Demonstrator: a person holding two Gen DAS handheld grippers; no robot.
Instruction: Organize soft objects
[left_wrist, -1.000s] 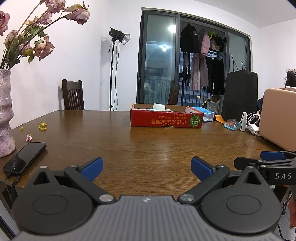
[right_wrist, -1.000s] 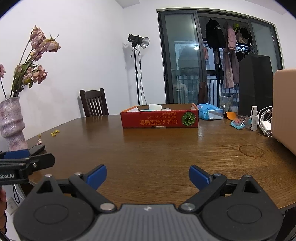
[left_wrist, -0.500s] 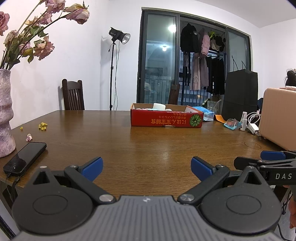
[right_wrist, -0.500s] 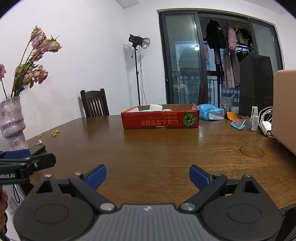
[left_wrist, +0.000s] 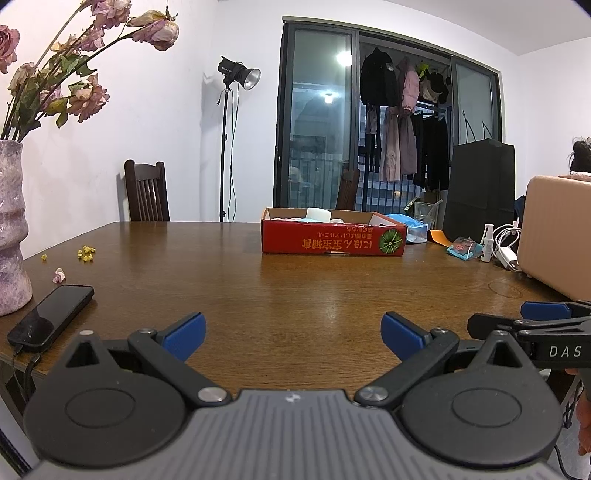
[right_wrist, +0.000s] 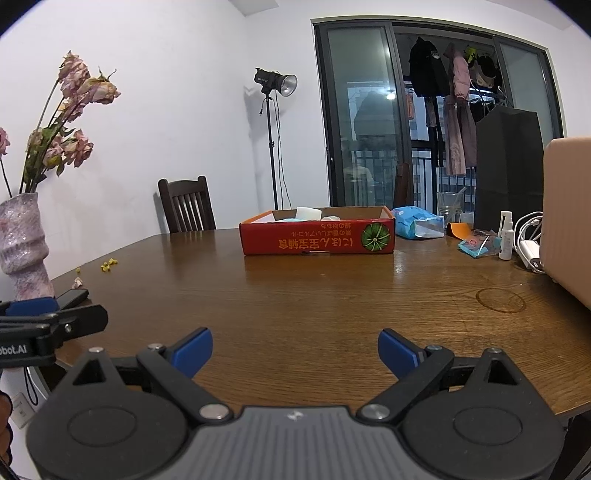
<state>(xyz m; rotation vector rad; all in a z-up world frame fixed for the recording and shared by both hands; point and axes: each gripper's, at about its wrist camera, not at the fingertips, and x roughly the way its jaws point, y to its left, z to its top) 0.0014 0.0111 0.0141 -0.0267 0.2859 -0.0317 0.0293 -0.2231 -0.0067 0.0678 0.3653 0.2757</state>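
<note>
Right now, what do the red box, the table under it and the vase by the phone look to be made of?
Red box: likely printed cardboard, matte, with a raw brown inner wall and folded edges. Table: wood or wood veneer, glossy, judging by the grain lines and light reflections. Vase: probably ceramic or stone-like, with a rough, speckled pinkish surface; the exact material is unclear.

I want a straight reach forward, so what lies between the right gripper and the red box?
Only bare wooden table lies between the right gripper and the red box, as the right wrist view shows.
</note>
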